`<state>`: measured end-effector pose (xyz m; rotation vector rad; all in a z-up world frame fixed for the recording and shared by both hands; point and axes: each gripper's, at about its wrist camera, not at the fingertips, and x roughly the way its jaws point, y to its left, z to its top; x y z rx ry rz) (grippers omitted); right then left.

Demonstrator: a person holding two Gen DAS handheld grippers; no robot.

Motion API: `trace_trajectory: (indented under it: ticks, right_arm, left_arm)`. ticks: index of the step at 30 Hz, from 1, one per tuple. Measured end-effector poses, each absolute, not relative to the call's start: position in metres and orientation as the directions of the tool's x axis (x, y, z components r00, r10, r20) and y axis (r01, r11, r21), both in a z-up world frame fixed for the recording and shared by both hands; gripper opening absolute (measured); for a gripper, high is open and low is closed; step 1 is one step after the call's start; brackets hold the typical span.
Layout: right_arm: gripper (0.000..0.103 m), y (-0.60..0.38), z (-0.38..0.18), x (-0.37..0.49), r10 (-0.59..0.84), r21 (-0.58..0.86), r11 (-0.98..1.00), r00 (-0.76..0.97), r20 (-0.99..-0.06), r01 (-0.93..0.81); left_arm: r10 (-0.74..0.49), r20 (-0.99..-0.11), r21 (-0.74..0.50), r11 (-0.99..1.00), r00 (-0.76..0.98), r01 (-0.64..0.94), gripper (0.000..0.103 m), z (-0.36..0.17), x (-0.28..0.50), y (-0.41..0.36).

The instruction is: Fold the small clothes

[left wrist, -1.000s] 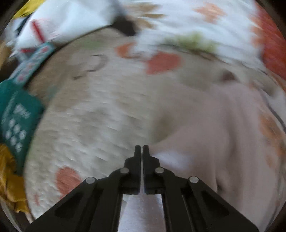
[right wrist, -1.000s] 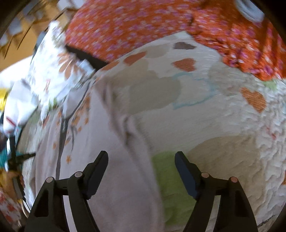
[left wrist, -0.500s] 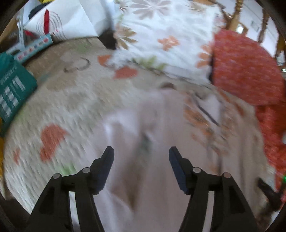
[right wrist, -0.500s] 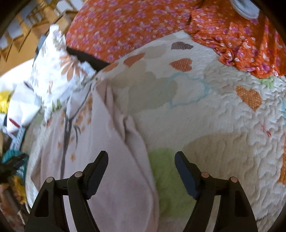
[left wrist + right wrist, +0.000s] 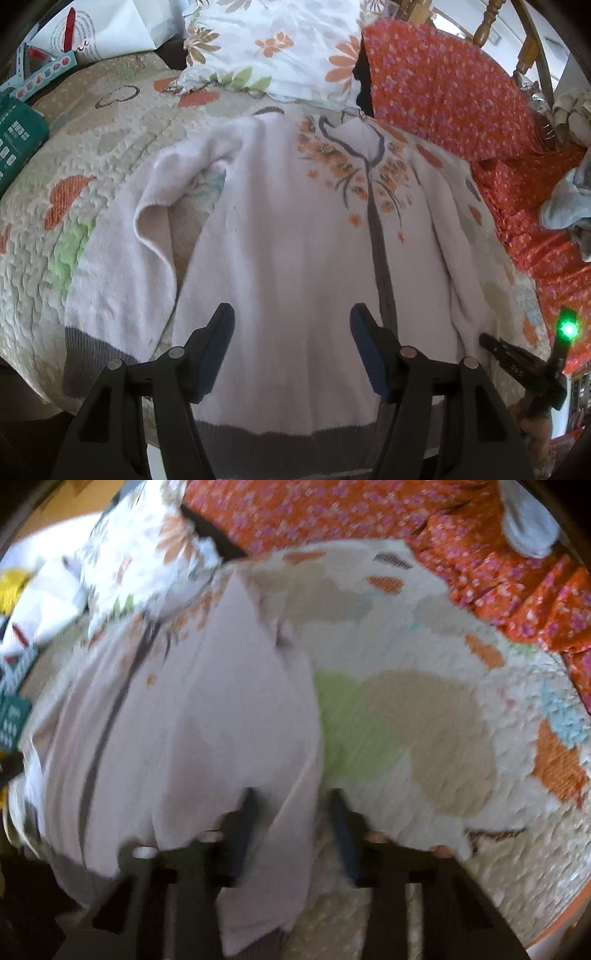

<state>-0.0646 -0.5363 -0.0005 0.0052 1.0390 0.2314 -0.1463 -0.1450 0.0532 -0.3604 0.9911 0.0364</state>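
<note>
A pale pink cardigan (image 5: 295,221) with orange flowers and a grey zip lies flat, front up, on the quilted bedspread (image 5: 92,147). Its left sleeve is folded down along the body. My left gripper (image 5: 291,314) hovers open over the lower body, just above the grey hem, with nothing gripped. At the cardigan's right edge the right gripper (image 5: 487,338) shows with a green light. In the blurred right wrist view the right gripper (image 5: 291,801) is closing. A strip of the cardigan's (image 5: 184,720) edge lies between its jaws, which still stand apart.
A floral pillow (image 5: 277,44) lies beyond the collar and an orange flowered cloth (image 5: 443,92) runs along the right side with a grey garment (image 5: 565,199) on it. A teal box (image 5: 18,136) and a white bag (image 5: 103,29) sit at the far left.
My left gripper went from shut to open and drew back, so the whole cardigan now shows. The right gripper shifted onto the cardigan's edge and its wide jaws narrowed around it.
</note>
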Motion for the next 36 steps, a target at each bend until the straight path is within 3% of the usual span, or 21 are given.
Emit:
trace_trajectory:
  ticks: [1,4,6,8,9,11,13,14,22,27,29,31,34,36]
  right_arm:
    - [0.01,-0.535,0.001,-0.065,0.198,0.115,0.975,0.504,-0.841,-0.191]
    - [0.007,-0.553,0.023,-0.07,0.214,0.151,0.976,0.596,-0.774,-0.154]
    - [0.007,-0.58,0.045,-0.064,0.081,0.086,0.996,0.682,-0.727,-0.026]
    - [0.007,-0.622,0.065,-0.054,-0.158,0.003,0.976,0.726,-0.669,0.216]
    - [0.009,-0.643,0.071,-0.051,-0.283,-0.032,0.939,0.717,-0.637,0.342]
    - [0.025,-0.672,0.072,-0.05,-0.382,-0.048,0.887,0.674,-0.632,0.459]
    - [0.044,-0.697,0.068,-0.057,-0.285,0.097,0.881,0.685,-0.671,0.462]
    - [0.046,-0.704,0.064,-0.062,-0.23,0.169,0.874,0.693,-0.683,0.456]
    - [0.048,-0.689,0.033,-0.061,0.146,0.45,0.849,0.695,-0.704,0.277]
    - [0.048,-0.718,0.025,-0.084,0.186,0.588,0.748,0.753,-0.631,0.308]
    - [0.055,-0.724,0.032,-0.088,0.141,0.537,0.774,0.735,-0.663,0.336]
    - [0.069,-0.721,0.036,-0.08,0.084,0.41,0.842,0.668,-0.74,0.349]
    - [0.07,-0.695,0.024,-0.051,0.038,0.187,0.95,0.506,-0.862,0.248]
    - [0.07,-0.674,0.014,-0.041,-0.029,0.049,0.986,0.447,-0.894,0.162]
  left_arm:
    - [-0.135,-0.821,-0.284,0.939,0.555,-0.193,0.064,0.054,-0.149,-0.146]
    - [-0.124,-0.808,-0.279,0.942,0.577,-0.188,0.064,0.061,-0.157,-0.146]
    - [-0.109,-0.803,-0.267,0.945,0.586,-0.19,0.064,0.069,-0.158,-0.147]
    - [-0.098,-0.797,-0.258,0.947,0.596,-0.19,0.064,0.076,-0.161,-0.144]
    - [-0.093,-0.796,-0.256,0.947,0.598,-0.192,0.064,0.077,-0.161,-0.143]
    - [-0.093,-0.794,-0.263,0.943,0.6,-0.202,0.066,0.078,-0.163,-0.142]
    - [-0.097,-0.794,-0.273,0.939,0.6,-0.209,0.067,0.075,-0.164,-0.142]
    - [-0.099,-0.795,-0.276,0.938,0.598,-0.211,0.067,0.074,-0.163,-0.143]
    - [-0.13,-0.804,-0.291,0.937,0.581,-0.194,0.068,0.059,-0.162,-0.155]
    - [-0.118,-0.815,-0.27,0.943,0.567,-0.192,0.07,0.046,-0.164,-0.157]
    - [-0.119,-0.822,-0.262,0.947,0.556,-0.185,0.07,0.04,-0.164,-0.157]
    - [-0.127,-0.828,-0.263,0.948,0.546,-0.179,0.07,0.034,-0.164,-0.157]
    - [-0.142,-0.829,-0.278,0.944,0.54,-0.178,0.07,0.028,-0.164,-0.159]
    - [-0.152,-0.825,-0.29,0.94,0.544,-0.177,0.07,0.028,-0.165,-0.162]
